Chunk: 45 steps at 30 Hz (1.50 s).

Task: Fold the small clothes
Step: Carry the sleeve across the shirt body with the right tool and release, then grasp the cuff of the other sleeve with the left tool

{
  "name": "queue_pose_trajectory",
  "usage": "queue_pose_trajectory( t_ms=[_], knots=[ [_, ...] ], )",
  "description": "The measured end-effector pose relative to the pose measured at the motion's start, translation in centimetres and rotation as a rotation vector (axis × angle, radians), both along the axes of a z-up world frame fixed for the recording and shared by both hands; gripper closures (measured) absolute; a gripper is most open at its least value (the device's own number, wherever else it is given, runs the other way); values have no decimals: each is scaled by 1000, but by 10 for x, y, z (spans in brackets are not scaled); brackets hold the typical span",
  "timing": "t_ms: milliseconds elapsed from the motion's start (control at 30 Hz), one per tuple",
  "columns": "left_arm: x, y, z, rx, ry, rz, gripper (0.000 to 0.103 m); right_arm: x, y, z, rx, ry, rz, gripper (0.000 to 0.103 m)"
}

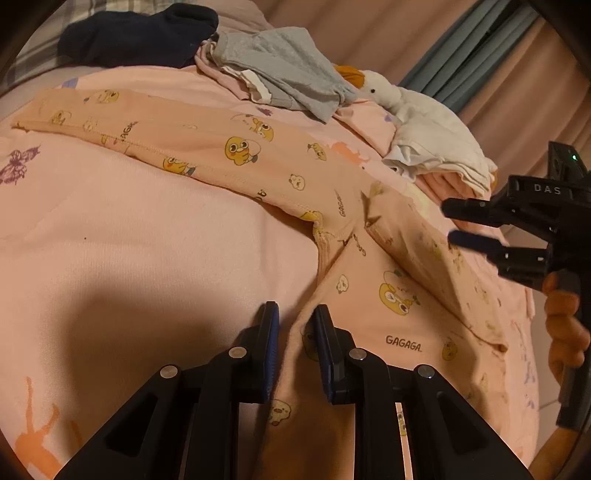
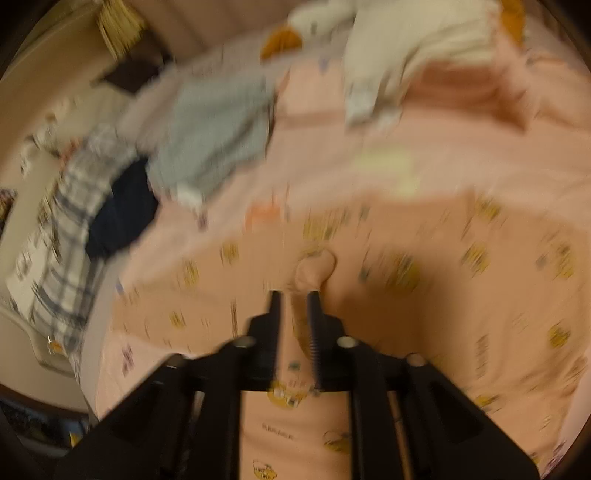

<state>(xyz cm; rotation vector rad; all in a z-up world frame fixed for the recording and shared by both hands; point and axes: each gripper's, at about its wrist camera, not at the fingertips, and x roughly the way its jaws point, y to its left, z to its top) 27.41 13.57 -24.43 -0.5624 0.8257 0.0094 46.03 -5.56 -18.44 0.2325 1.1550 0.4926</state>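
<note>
Peach child's trousers with yellow duck prints (image 1: 236,155) lie spread on the pink bed cover; one leg stretches to the far left, the other is folded over on the right. My left gripper (image 1: 295,317) is open, its fingers straddling the trousers' edge near the waist. My right gripper (image 1: 448,223) shows at the right of the left wrist view, fingers slightly apart and empty above the folded leg. In the blurred right wrist view the right gripper (image 2: 293,297) hovers over the trousers (image 2: 406,295), a small fabric bump just ahead of its fingertips.
A grey garment (image 1: 288,70) and a dark navy one (image 1: 136,33) lie in a pile at the back. A white goose plush (image 1: 380,88) sits on folded white and pink clothes (image 1: 439,158). Curtains hang behind. The pink bed cover (image 1: 129,240) lies bare at left.
</note>
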Motion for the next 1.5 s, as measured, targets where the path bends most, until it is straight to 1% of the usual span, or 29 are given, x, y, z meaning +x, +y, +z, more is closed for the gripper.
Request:
queue_pose_trajectory(
  t_ms=[67,133,200,267,333,367,433,467,533,567,600,667,700,800,867,900,933,1000,1033,1100,1133,1167,1233,1267,1300,1333,1400,1433,1500],
  knots=[
    [0,1,0,-4,-3,-4,80,-7,0,6,-49,-36,31,55],
    [0,4,-1,-24,-5,-6,80,-18,-14,26,-132,-128,43,49],
    [1,9,1,-56,2,-18,80,-29,-37,43,-215,-209,45,32],
    [3,12,9,-51,31,-30,79,-44,-76,55,-307,-282,10,21],
    [4,10,27,26,74,16,72,-53,-112,55,-403,-323,-26,20],
    [5,7,42,85,60,33,72,-60,-135,49,-451,-337,-38,20],
    [9,-4,71,120,-34,-15,68,-66,-168,35,-494,-319,-68,21],
    [16,-11,89,108,-89,-53,66,-67,-187,25,-496,-289,-88,23],
    [28,-22,107,75,-141,-63,58,-65,-219,3,-443,-213,-133,40],
    [39,-31,115,70,-167,-67,57,-62,-231,-8,-404,-173,-160,59],
    [51,-41,117,82,-178,-82,56,-57,-245,-20,-341,-127,-195,70],
    [85,-65,107,127,-150,-131,56,-48,-249,-39,-273,-87,-207,72],
    [100,-73,96,110,-112,-139,56,-45,-246,-46,-271,-71,-203,72],
    [141,-84,47,-55,63,-178,56,-38,-231,-58,-226,-92,-196,72],
    [150,-84,15,-64,162,-151,61,-35,-228,-62,-232,-94,-224,75],
    [147,-83,11,-43,137,-151,73,-33,-227,-67,-263,-89,-239,80],
    [141,-81,11,-13,105,-153,80,-33,-228,-69,-267,-94,-240,82],
    [138,-74,11,2,112,-192,86,-38,-230,-67,-260,-106,-231,82],
    [138,-69,12,-4,128,-188,93,-41,-234,-64,-269,-98,-217,82],
    [136,-54,20,-56,159,-149,94,-43,-234,-54,-261,-75,-206,78],
    [131,-44,30,-38,158,-107,92,-47,-235,-47,-241,-80,-212,79],
    [122,-35,42,21,141,-62,91,-47,-234,-36,-199,-103,-221,77],
    [104,-18,61,130,79,-31,90,-49,-236,-24,-165,-137,-238,77],
    [92,-6,70,183,52,-21,87,-43,-230,-24,-185,-141,-255,77],
    [81,10,73,210,43,-11,78,-38,-223,-31,-220,-133,-254,77],
    [71,27,74,227,50,8,64,-35,-219,-40,-250,-110,-248,77],
    [48,72,69,218,88,85,53,-32,-219,-64,-290,-44,-276,79],
    [38,96,66,192,104,130,52,-41,-221,-64,-255,-99,-316,79],
    [19,148,55,99,148,227,52,-48,-219,-65,-257,-105,-323,73]
  ],
)
